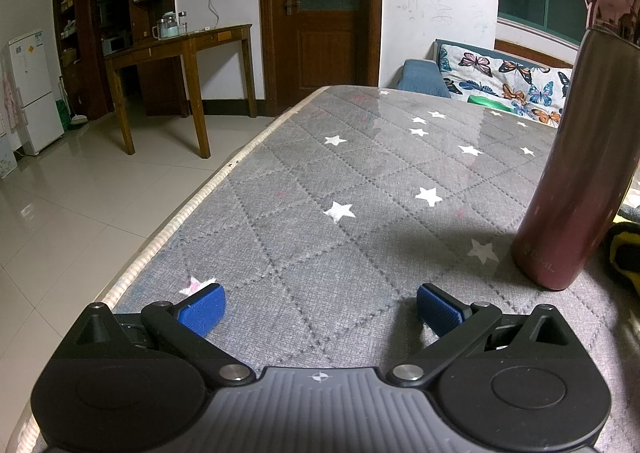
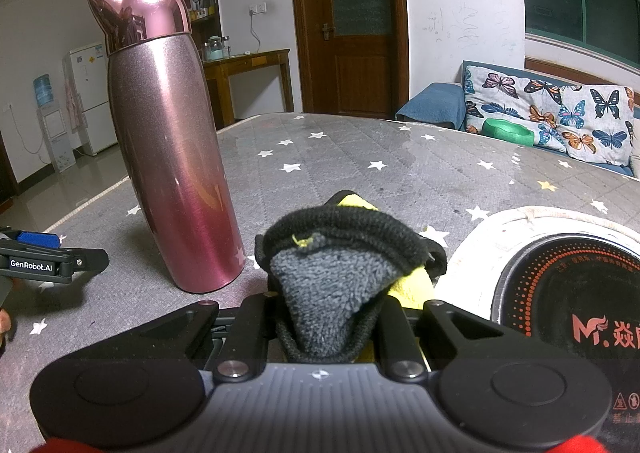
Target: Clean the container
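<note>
Flask point(image 2: 172, 157) stands upright on the star-quilted bench point(image 1: 360, 253), lid on. Left gripper point(image 1: 320, 311), fingers spread and empty, sits low to its left; best clasp the body to steady it. Right gripper point(image 2: 332, 317) clenches a grey-and-yellow cloth point(image 2: 332, 277), just right of the flask, ready to wipe.

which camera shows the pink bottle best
The right wrist view: the bottle stands whole there, eared cap to base, upright on the table. The left wrist view cuts it at the right edge, showing only part of its body and cap.
</note>
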`<act>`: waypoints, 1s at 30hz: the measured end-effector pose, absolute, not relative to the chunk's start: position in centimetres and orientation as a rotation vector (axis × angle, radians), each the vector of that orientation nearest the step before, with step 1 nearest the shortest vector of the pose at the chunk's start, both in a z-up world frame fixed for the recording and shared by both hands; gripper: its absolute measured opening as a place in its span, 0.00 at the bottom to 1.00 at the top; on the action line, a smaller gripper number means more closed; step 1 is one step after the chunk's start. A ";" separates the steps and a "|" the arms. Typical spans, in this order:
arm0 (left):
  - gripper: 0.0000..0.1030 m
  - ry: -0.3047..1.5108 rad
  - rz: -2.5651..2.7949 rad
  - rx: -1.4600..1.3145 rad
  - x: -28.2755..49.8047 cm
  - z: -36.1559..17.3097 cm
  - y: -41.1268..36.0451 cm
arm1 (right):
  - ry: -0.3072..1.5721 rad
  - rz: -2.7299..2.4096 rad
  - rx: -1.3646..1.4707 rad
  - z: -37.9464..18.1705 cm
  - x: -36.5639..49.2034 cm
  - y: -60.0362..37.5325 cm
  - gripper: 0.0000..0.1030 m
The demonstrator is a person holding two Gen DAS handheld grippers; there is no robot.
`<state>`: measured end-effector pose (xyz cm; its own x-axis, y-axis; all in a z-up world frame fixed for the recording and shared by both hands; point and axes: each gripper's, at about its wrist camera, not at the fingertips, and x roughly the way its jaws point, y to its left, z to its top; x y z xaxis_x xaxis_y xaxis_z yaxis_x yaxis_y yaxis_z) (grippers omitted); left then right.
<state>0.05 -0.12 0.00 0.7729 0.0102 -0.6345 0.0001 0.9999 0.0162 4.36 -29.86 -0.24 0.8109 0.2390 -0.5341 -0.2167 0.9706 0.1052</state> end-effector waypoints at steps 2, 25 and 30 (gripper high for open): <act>1.00 0.688 0.005 0.016 0.0 0.0 -0.1 | 0.576 0.243 0.040 -0.2 4.4 -29.9 0.13; 1.00 0.689 0.010 0.014 -0.2 0.0 -0.2 | 0.576 0.242 0.037 -0.3 4.4 -29.8 0.13; 1.00 0.693 0.005 0.015 -0.5 0.1 -0.5 | 0.576 0.243 0.040 -0.3 4.3 -30.0 0.13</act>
